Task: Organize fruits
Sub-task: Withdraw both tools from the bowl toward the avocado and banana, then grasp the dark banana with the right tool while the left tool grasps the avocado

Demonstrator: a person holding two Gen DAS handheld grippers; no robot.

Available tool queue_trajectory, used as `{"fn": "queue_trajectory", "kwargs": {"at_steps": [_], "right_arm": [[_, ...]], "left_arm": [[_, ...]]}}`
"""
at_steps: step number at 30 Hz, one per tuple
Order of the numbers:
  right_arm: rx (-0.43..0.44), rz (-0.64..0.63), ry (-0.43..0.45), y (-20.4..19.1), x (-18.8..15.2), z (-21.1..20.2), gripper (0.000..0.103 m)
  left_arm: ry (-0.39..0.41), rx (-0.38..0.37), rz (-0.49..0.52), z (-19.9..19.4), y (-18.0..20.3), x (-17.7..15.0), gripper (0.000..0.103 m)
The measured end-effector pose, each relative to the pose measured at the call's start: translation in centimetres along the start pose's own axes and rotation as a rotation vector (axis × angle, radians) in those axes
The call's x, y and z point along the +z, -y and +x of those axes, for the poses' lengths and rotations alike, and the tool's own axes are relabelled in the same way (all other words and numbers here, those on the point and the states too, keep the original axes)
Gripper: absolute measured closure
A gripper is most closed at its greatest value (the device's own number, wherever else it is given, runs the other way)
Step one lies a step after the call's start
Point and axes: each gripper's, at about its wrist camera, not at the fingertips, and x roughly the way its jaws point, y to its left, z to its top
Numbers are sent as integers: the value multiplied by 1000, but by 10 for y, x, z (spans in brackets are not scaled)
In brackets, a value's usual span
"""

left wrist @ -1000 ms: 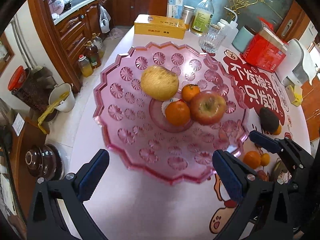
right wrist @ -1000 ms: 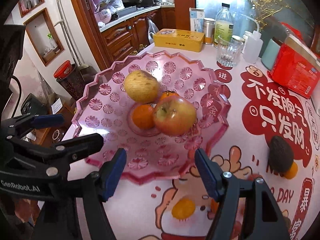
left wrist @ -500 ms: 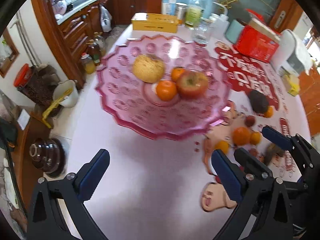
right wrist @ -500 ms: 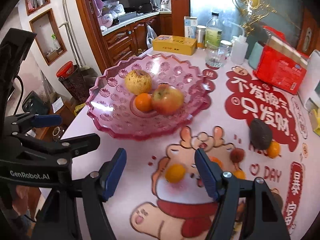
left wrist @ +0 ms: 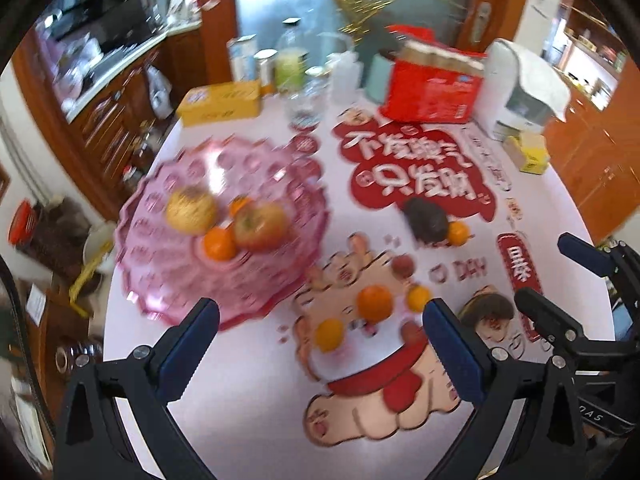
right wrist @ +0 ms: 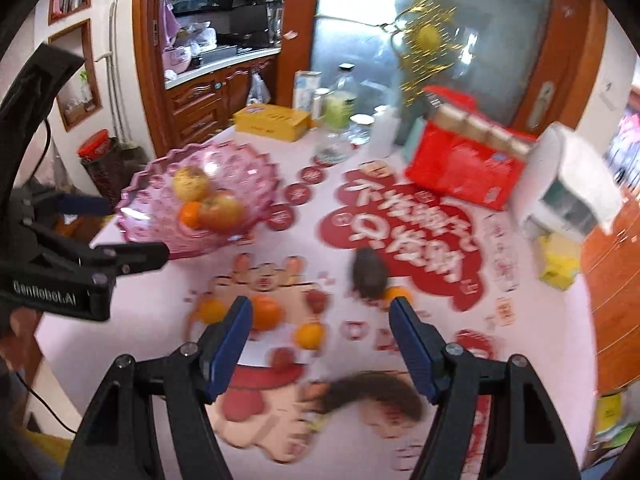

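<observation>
We hold the left tool wide with nothing between its fingers; the right tool is likewise spread and empty. Ahead and to the left of both sits the pink bowl on the worktop, holding an apple, a pear and an orange. Loose oranges lie on the worktop just beyond the left tool's tips, and a dark avocado lies farther ahead.

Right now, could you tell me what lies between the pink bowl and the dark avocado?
Only bare printed tablecloth separates the pink bowl from the avocado; the left wrist view shows it.
</observation>
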Motion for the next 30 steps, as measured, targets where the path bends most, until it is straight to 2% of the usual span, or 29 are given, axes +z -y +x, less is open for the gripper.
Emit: {"fn": "queue_trajectory", "kwargs": {"at_steps": [4,10,17,24,30], "right_arm": [[-36,37,-10,36,-9,-6,32],[-21,182,-89,73,-37,15,32],[69,461,-197,96,-75,56,32],[145,641,-315,89,-101,102,32],[142,821,-362,100,-110,135,30]], "left_arm": [[5,-27,77,8,33,27,2],[23,-27,240,31,71,69,2],[51,-52,373,73,99,107,2],[-11,-84,442,119,110,107,2],[-48,-121,457,139,109,100,2]]}}
